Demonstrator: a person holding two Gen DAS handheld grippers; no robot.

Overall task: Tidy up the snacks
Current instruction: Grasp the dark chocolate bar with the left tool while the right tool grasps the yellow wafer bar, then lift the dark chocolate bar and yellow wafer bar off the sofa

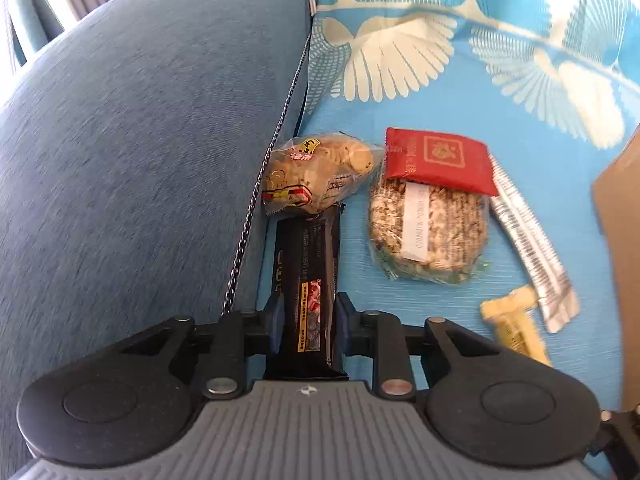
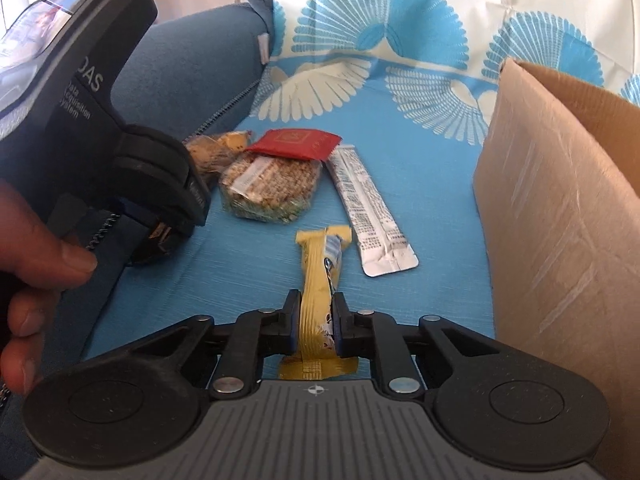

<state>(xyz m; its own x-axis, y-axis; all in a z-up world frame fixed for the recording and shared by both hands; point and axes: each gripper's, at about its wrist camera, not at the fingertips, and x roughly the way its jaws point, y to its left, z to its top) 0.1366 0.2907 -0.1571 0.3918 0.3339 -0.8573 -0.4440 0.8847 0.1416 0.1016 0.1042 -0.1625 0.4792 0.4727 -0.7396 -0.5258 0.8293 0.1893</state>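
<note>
Right, both grippers are loaded. Left gripper has its jaws closed nearly all the way on a black snack bar; both pads press its long sides, and the bar runs lengthwise between the fingers, far end pointing away toward the cookie bag. That bag is clear plastic with yellow print and sits against the seam of the blue-grey sofa cushion, touching the bar's far end.

Right gripper has its jaws at their narrowest, pinching a yellow snack bar. The wrapper is squeezed flat between the pads, its tail sticks out behind them, and its far end lies out front over the blue patterned cloth.

Still loose on the cloth:
- round grain cake in clear wrap, right of the black bar
- red packet lying over the cake's far edge
- white printed stick sachet, just beside the cake and red packet, slanting toward the yellow bar

Cardboard box stands at the right edge of the cloth, wall close to the sachet; its inside is not visible.

In the right wrist view the left gripper's body shows at left, angled steeply down beside the cushion, with a person's hand on the grip.
</note>
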